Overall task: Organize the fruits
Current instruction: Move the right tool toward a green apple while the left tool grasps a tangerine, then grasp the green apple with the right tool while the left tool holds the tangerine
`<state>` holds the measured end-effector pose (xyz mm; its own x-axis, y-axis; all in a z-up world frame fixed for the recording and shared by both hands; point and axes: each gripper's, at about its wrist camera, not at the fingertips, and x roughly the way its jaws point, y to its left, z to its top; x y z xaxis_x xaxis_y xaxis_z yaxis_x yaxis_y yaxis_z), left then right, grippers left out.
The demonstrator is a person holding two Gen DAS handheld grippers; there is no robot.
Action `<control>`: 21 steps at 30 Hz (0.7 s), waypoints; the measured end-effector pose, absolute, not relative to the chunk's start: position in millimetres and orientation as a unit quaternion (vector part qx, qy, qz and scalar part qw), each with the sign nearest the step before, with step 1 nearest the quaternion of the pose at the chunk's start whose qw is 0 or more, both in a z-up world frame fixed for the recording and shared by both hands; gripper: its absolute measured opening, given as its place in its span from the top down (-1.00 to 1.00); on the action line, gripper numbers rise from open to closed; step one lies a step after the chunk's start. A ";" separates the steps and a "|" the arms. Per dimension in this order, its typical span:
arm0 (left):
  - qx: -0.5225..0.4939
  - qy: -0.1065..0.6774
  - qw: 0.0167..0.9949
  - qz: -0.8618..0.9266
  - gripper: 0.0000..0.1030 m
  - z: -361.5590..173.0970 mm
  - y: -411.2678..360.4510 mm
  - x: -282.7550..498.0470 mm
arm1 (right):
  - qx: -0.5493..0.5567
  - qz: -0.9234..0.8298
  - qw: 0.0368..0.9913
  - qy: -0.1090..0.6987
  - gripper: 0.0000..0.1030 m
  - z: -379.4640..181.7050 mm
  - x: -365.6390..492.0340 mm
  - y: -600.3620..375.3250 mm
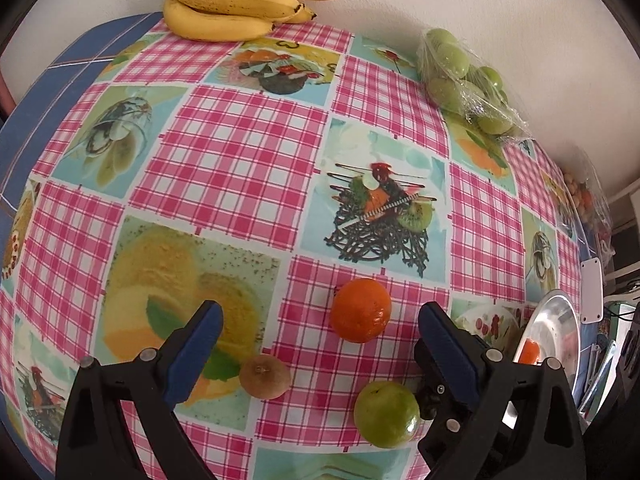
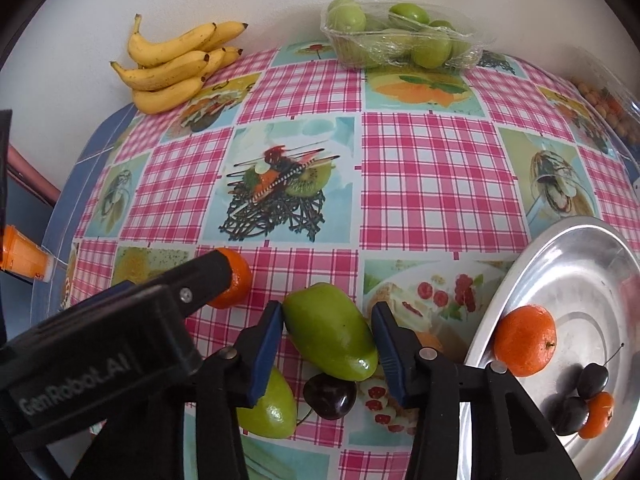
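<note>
- The desk wears a glossy oilcloth, pink-and-white gingham squares alternating with printed fruit pictures.
- The right gripper has its blue-padded jaws narrowed around a smooth, elongated green mango. The left pad meets the fruit's skin, the right pad sits just beside it — whether it presses I cannot tell.
- Just below that gripper's fingers lie a round, dark, shiny cherry and a second green fruit, partly hidden by the left finger.
- To the gripper's right, a polished metal plate holds a dimpled mandarin, two dark cherries and a smaller orange fruit.
- The left gripper hangs with jaws wide and nothing between the pads. An orange mandarin lies between its fingertips, nearer the right one, on the cloth.
- Nearer the left gripper's base lie a fuzzy brown kiwi and a round green fruit, the latter just beside the right finger.
- Only the left wrist view shows the kiwi — the right wrist view alone shows the cherries and the plate's contents clearly.
- Far ahead of both grippers, by the wall: speckled yellow bananas and a clear plastic tray of green fruit under crinkled film.
</note>
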<state>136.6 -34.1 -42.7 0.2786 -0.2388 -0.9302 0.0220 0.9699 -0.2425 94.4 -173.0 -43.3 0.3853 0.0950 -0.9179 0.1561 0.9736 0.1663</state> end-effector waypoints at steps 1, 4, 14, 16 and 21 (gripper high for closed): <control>-0.093 0.594 0.794 -0.085 -0.82 -43.4 -35.2 137.1 | 0.120 -0.021 0.823 0.554 0.05 -43.3 94.0 -175.6; -0.091 0.593 0.795 -0.092 -0.59 -44.2 -39.0 139.7 | 0.135 -0.025 0.823 0.552 0.10 -42.4 92.5 -181.7; -0.102 0.592 0.790 -0.124 0.14 -47.9 -43.2 143.5 | 0.144 -0.030 0.822 0.550 0.13 -41.5 91.0 -184.5; -0.105 0.591 0.789 -0.130 0.31 -47.8 -42.7 143.1 | 0.144 -0.030 0.822 0.550 0.13 -41.3 91.3 -184.7; -0.109 0.585 0.795 -0.114 0.32 -41.8 -34.8 140.3 | 0.145 -0.031 0.822 0.550 0.13 -40.9 91.6 -184.3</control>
